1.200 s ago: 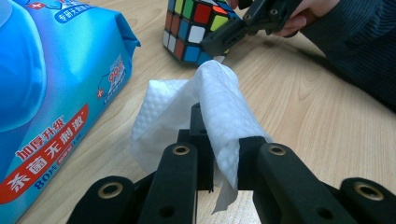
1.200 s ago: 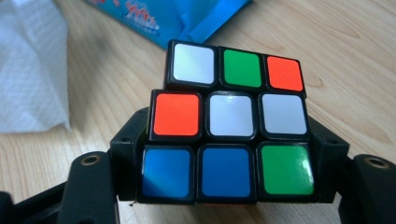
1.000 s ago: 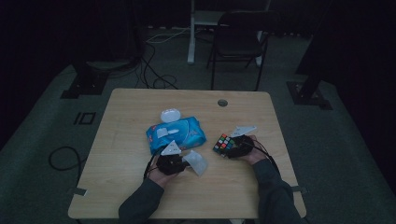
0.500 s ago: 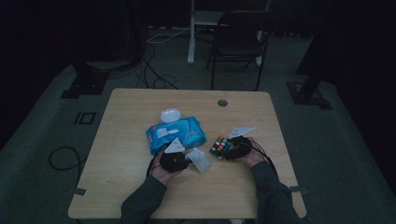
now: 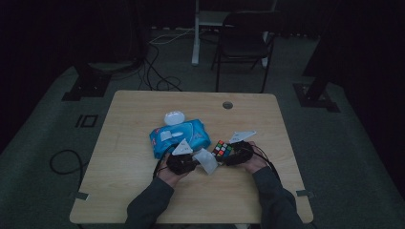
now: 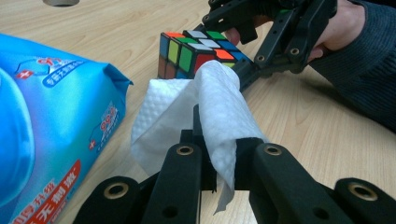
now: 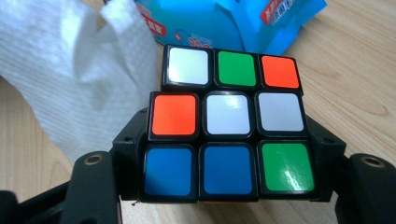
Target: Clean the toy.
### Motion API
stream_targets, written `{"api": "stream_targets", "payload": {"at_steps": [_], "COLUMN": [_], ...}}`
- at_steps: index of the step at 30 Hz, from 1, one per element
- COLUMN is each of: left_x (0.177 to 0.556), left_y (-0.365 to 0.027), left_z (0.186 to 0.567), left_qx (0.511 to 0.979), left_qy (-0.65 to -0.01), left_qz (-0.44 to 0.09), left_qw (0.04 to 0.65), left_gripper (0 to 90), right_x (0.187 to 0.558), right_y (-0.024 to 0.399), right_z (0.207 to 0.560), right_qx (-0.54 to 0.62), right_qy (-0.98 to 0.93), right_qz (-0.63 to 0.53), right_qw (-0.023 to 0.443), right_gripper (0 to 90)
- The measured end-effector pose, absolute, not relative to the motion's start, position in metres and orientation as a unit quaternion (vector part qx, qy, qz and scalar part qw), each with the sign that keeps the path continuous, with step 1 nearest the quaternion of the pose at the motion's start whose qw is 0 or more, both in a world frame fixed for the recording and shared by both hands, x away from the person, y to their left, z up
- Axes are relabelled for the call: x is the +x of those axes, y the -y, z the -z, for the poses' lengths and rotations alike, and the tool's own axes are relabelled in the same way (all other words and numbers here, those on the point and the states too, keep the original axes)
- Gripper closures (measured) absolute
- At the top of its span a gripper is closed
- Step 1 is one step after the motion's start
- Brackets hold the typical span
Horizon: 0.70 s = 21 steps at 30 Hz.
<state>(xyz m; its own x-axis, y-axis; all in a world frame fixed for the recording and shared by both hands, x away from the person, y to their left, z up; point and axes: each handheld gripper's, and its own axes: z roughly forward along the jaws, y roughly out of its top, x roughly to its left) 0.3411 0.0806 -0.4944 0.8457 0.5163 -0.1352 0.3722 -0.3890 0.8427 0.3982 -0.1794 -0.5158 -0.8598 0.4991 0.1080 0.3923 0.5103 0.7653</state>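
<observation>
Blue wipes pack (image 6: pixel 51 135): white cross on red square, red Chinese characters, partly legible "无菌".

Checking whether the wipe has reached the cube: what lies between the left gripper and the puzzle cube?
The white wet wipe, pinched in the left gripper, stands up in front of the cube, held by the right gripper. The left gripper view shows this.

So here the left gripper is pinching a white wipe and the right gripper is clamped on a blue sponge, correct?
Not a sponge. The right gripper is clamped on a puzzle cube with coloured squares, as the right gripper view shows. The rest holds: the left gripper pinches a white wipe.
</observation>
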Motion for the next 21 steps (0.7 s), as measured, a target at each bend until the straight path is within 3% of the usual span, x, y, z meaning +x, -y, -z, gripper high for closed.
{"api": "stream_targets", "payload": {"at_steps": [21], "left_x": [0.345], "left_y": [-0.06], "left_z": [0.487], "left_qx": [0.84], "left_qy": [-0.251], "left_qz": [-0.092], "left_qw": [0.472], "left_gripper": [85.3], "right_x": [0.384], "right_y": [0.162], "right_z": [0.503], "right_qx": [0.225], "right_qy": [-0.875], "right_qz": [-0.42], "right_qw": [0.086], "right_gripper": [34.5]}}
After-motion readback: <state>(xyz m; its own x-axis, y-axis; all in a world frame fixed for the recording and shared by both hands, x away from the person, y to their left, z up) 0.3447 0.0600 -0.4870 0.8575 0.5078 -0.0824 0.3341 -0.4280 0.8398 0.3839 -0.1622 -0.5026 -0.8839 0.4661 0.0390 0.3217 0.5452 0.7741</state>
